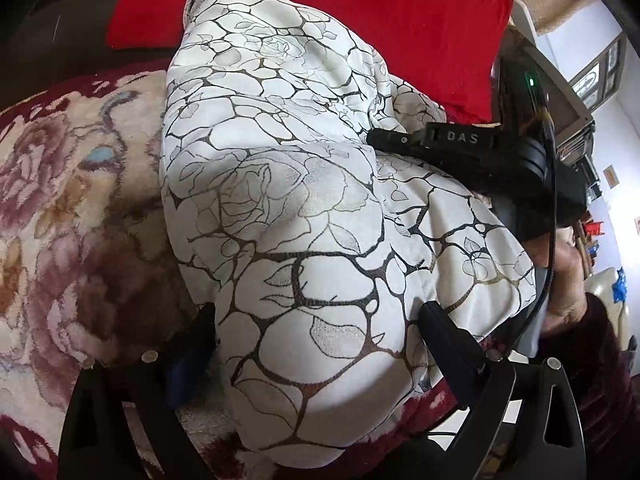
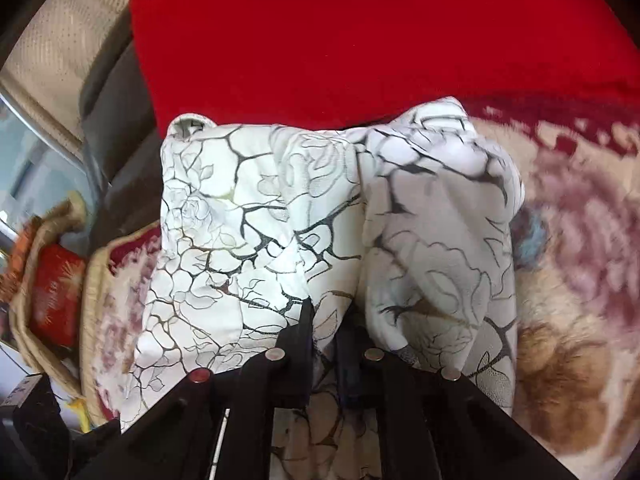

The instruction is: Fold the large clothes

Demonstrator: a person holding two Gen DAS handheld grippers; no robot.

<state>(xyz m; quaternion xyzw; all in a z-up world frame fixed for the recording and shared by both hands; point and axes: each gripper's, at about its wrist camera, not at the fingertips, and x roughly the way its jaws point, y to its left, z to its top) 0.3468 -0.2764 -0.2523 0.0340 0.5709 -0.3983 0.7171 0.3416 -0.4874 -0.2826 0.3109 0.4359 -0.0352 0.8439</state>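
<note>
The white garment with black vein-and-rose print lies bunched on a floral blanket, in front of a red cushion. The left gripper has its jaws spread wide, one finger on each side of the cloth. The right gripper has its jaws nearly together, pinching a fold of the garment.

White garment with black-veined roses, red cushion, maroon-and-cream floral blanket.

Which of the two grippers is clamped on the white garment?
The right gripper: its fingers pinch a fold of the garment. The left gripper stands wide open.
</note>
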